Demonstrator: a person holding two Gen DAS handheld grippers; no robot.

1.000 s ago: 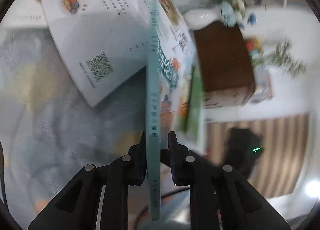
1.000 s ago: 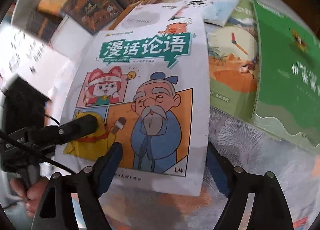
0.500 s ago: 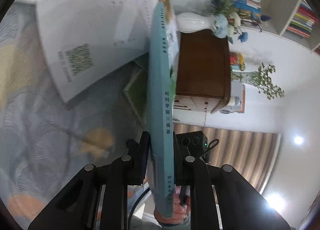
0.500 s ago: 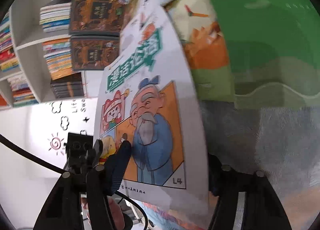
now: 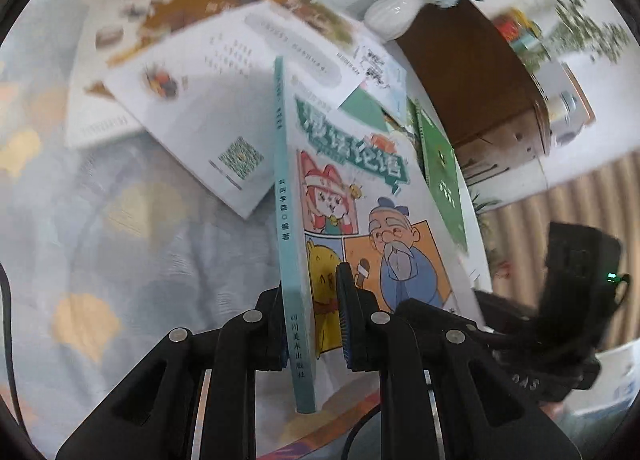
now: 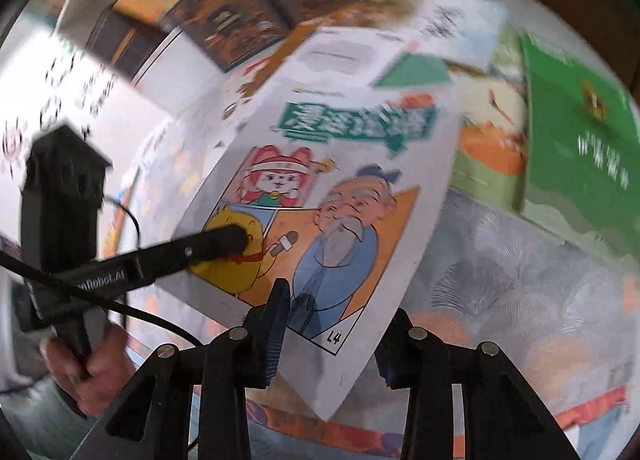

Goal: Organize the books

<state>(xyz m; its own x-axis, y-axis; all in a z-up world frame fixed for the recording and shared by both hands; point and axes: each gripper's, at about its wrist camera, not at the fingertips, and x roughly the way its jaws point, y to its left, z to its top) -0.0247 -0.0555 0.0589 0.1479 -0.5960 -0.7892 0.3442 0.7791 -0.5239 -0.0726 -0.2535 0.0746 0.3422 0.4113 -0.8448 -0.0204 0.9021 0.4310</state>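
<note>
One comic book [image 5: 360, 219] caught between two tools. Clamped tight on its teal spine [image 5: 286, 219], close to the bottom end, by the left hand-held gripper [image 5: 310, 292]: one pad on the front cover over the yellow cartoon figure, the other behind on the back cover. Long axis running straight away from that gripper, title end farthest off, bottom end nearest and jutting back past the fingers. Front cover turned toward the right side of the left wrist view and tilted up, fully readable from the right wrist. Lower outer corner of the book [image 6: 340, 179] lying slantwise between the fingers of the right hand-held gripper [image 6: 338, 308], jaws there having just been closing; cannot tell whether the pads actually press, with the far finger half hidden behind the page edge. Near end raised off the cloth-covered tabletop [image 5: 120, 240]; cannot tell whether the far end touches the white book with the square code [image 5: 208, 107] and the green book [image 6: 580, 139] lying past it. Much smeared by motion: the title lettering, the dark books at the top, the white vase [image 5: 394, 15] on the brown cabinet [image 5: 472, 71]. Cut off low at left in the right wrist view, a person's hand [image 6: 96, 360] on the left tool's grip.
</note>
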